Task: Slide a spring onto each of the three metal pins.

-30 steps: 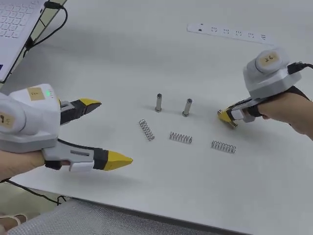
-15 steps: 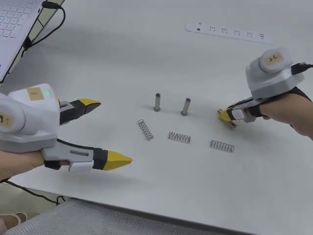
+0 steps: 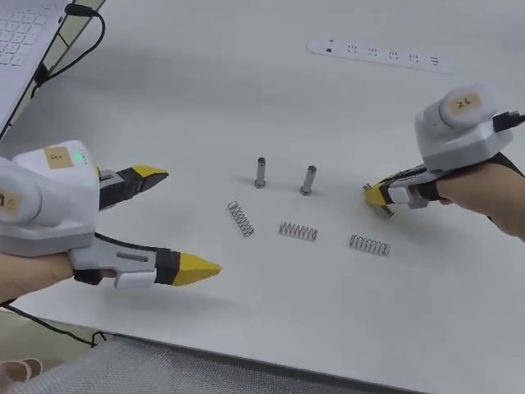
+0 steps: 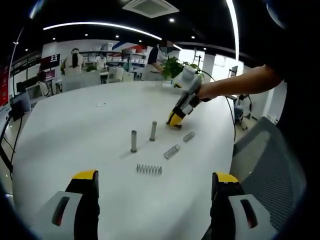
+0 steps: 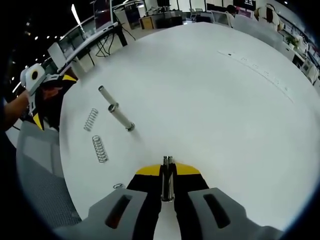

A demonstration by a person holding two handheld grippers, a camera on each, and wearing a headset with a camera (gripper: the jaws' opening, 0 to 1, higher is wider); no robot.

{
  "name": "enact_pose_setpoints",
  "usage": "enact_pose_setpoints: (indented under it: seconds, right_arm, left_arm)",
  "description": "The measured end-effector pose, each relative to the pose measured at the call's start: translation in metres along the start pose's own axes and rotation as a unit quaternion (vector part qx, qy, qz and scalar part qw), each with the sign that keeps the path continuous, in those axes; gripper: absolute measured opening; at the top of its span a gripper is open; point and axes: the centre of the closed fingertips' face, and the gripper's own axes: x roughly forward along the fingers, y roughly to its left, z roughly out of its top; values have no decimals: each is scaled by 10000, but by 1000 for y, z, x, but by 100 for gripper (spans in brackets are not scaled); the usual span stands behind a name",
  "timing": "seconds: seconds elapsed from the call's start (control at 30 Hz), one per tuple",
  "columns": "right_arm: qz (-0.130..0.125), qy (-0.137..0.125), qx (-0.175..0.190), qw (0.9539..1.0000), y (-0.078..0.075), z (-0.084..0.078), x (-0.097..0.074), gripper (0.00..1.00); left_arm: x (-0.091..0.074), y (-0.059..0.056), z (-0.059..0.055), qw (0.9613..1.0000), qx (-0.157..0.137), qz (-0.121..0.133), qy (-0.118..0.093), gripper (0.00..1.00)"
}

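Two metal pins (image 3: pixel 261 172) (image 3: pixel 308 180) stand upright mid-table. In front of them three springs lie flat in a row: left (image 3: pixel 240 218), middle (image 3: pixel 298 231), right (image 3: pixel 369 245). My right gripper (image 3: pixel 377 197) rests low on the table just right of the pins, shut on a third metal pin (image 5: pixel 167 177) that runs lengthwise between its jaws. My left gripper (image 3: pixel 176 220) hovers at the left, open wide with nothing in it. In the left gripper view the pins (image 4: pixel 133 141) (image 4: pixel 153 130) and springs (image 4: pixel 149 169) lie ahead of it, with the right gripper (image 4: pixel 176 119) beyond.
A white power strip (image 3: pixel 381 56) lies at the back right. A laptop (image 3: pixel 20 49) with a black cable (image 3: pixel 82 33) sits at the far left corner. The table's front edge (image 3: pixel 246 361) runs close below the left gripper.
The head camera has shifted a little. The right gripper's body has drifted slightly right with the pin still held; the left gripper, pins and springs have stayed put.
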Motion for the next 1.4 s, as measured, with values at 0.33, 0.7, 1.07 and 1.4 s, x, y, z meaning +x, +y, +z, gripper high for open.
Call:
enact_pose_setpoints:
  seconds: [0.33, 0.7, 1.07, 1.4]
  right_arm:
    - [3, -155, 37, 9999, -1, 3, -5, 5]
    - [13, -400, 47, 9992, 2, 6, -8, 5]
    - [4, -646, 93, 9979, 0, 12, -12, 5]
    - [-14, -822, 67, 9966, 0, 18, -14, 5]
  left_arm:
    - [2, -2, 2, 10000, 26, -30, -1, 91]
    - [1, 0, 3, 10000, 33, -17, -4, 91]
    - [2, -1, 4, 10000, 58, -42, 0, 91]
    - [1, 1, 5, 10000, 77, 15, -29, 89]
